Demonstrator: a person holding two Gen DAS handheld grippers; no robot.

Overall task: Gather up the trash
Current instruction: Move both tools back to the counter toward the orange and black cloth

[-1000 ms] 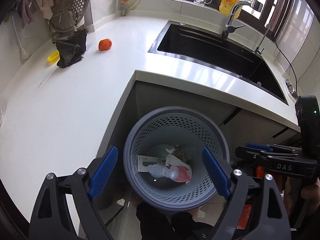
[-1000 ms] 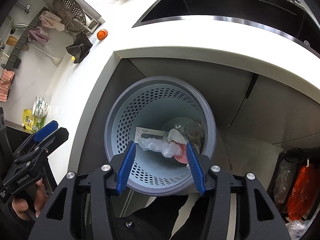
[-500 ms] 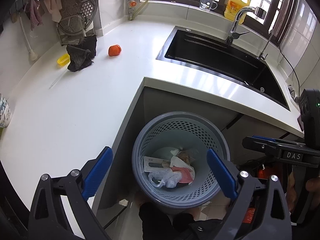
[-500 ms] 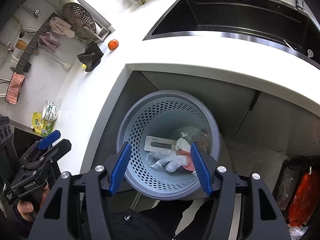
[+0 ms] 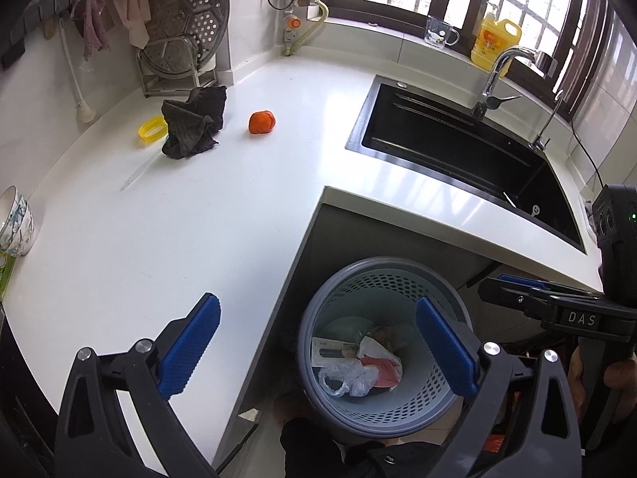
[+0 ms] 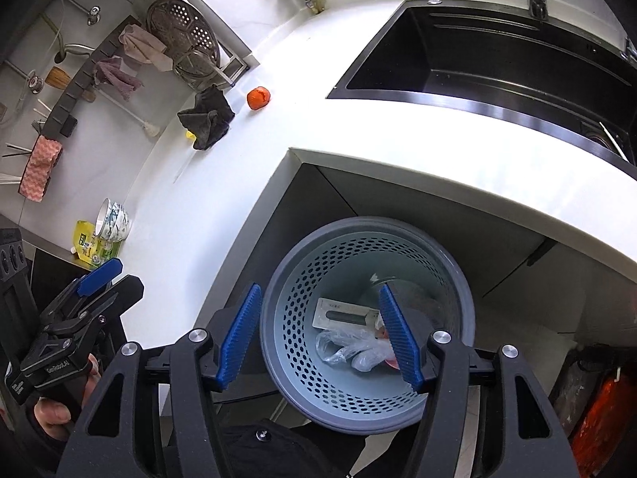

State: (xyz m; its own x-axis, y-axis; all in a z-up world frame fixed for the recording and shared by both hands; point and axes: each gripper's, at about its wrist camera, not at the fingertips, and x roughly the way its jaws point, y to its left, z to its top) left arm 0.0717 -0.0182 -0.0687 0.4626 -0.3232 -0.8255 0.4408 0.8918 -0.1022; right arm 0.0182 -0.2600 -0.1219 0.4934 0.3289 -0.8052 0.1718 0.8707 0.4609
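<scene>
My left tool is opening, jaws wide and empty; my right tool stands open, empty too. The trash lies in the grey bin on the floor below the white bench.

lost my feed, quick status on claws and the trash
Left claw opening, nothing in it; right claw open, empty. Plastic bag and wrappers lie in the grey basket. Orange scrap sits on the counter, path unobstructed.

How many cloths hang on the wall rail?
2: a purple cloth on the left, a pale pink cloth right of it, beside the steamer tray. Others may be hidden.
</scene>
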